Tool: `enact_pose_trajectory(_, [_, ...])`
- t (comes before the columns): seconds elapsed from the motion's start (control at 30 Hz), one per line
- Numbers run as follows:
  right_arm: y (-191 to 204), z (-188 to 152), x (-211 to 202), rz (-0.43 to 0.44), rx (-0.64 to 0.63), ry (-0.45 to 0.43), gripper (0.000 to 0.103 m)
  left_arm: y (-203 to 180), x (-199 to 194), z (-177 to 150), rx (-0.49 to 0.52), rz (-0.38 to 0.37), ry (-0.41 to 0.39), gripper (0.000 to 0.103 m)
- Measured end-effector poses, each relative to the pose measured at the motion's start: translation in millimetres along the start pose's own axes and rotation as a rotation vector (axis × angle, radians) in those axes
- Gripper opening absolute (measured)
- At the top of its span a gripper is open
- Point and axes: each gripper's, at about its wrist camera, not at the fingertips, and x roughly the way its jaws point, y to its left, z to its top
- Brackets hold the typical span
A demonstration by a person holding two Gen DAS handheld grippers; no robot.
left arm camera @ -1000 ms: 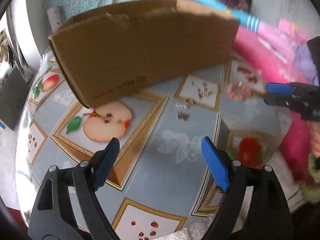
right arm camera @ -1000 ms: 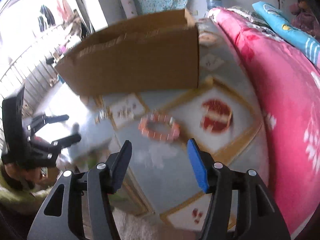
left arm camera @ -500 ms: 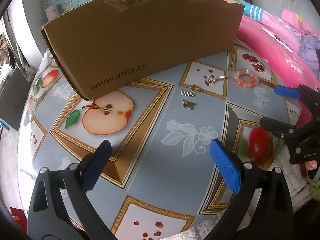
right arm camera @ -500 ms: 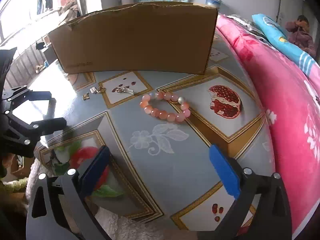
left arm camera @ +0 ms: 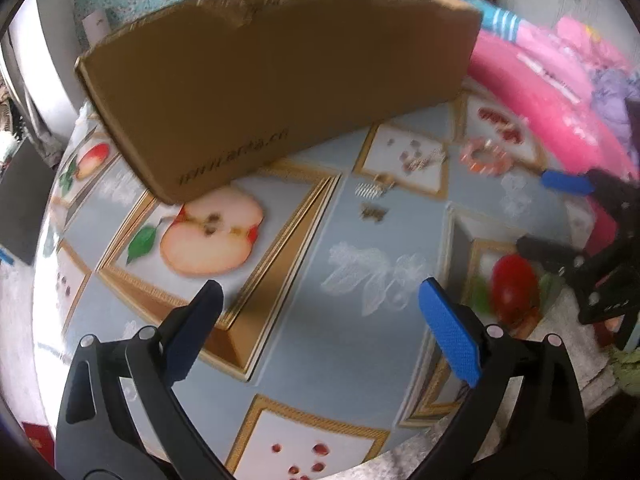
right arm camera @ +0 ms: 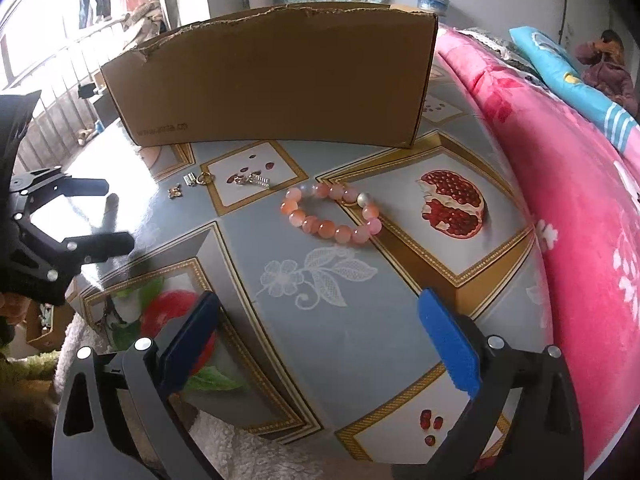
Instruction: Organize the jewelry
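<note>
I hold my left claw point(left arm camera: 320, 320) low over the near part of the desk point(left arm camera: 360, 352), its blue-padded fingers spread wide with nothing between them, above the printed cloth with its halved apple picture. My right claw point(right arm camera: 320, 322) is likewise spread and holds nothing, hovering above the near edge of the desk over a white flower print. Ahead of it, in the right wrist view, a bracelet point(right arm camera: 330, 218) of pink and orange beads lies flat on the cloth, just left of a printed pomegranate. Farther left sits a loose group of small metal pieces: a silvery clasp-like piece point(right arm camera: 256, 180) on a white panel, a gold ring point(right arm camera: 205, 178) touching or just beside a small ridged silver piece point(right arm camera: 189, 179), and a small gold charm point(right arm camera: 175, 192) nearer to me. All of them lie apart from both claws. Behind them, at the far side of the desk, stands a brown cardboard box point(right arm camera: 276, 80) with a torn top edge and small printed lettering low on its front. A pink flowered blanket point(right arm camera: 568, 200) runs along the right of the desk. The left wrist view is blurred, so the small pieces are only smears there.
</note>
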Motion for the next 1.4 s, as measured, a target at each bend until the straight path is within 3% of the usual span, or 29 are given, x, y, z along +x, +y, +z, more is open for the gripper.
enact_pose_trajectory(0.07, [-1.6, -0.3, -0.4, 0.009, 0.002, 0.000, 0.097, -3.1, -4.1, 6.8, 0.016, -0.043, -0.043, 0.087])
enact_pose_trajectory(0.13, [-3.1, -0.2, -1.1, 0.019, 0.008, -0.001, 0.097, -7.5, -3.0, 16.0, 0.036, -0.082, -0.068, 0.070])
enact_pose_trajectory(0.3, [-6.7, 0.3, -1.6, 0.039, 0.028, 0.001, 0.097, -16.5, 9.7, 31.2, 0.076, -0.133, -0.055, 0.045])
enact_pose_trajectory(0.43, [-5.8, 0.2, -1.4, 0.033, 0.022, -0.002, 0.097, -22.4, 19.0, 32.1, 0.110, -0.115, -0.037, 0.028])
enact_pose_trajectory(0.83, [-10.1, 0.2, -2.2, 0.056, 0.039, -0.010, 0.097, -25.3, 17.3, 29.8, 0.142, -0.055, -0.014, 0.026])
enact_pose_trajectory(1.17, [-14.0, 0.5, -4.4, 0.071, 0.074, -0.019, 0.094, -24.6, 18.4, 34.9, 0.184, -0.060, 0.024, 0.026])
enact_pose_trajectory(1.4, [-19.2, 0.9, -14.8, 0.067, 0.106, -0.041, 0.090, -29.8, 19.8, 34.6, 0.216, -0.080, 0.024, 0.013])
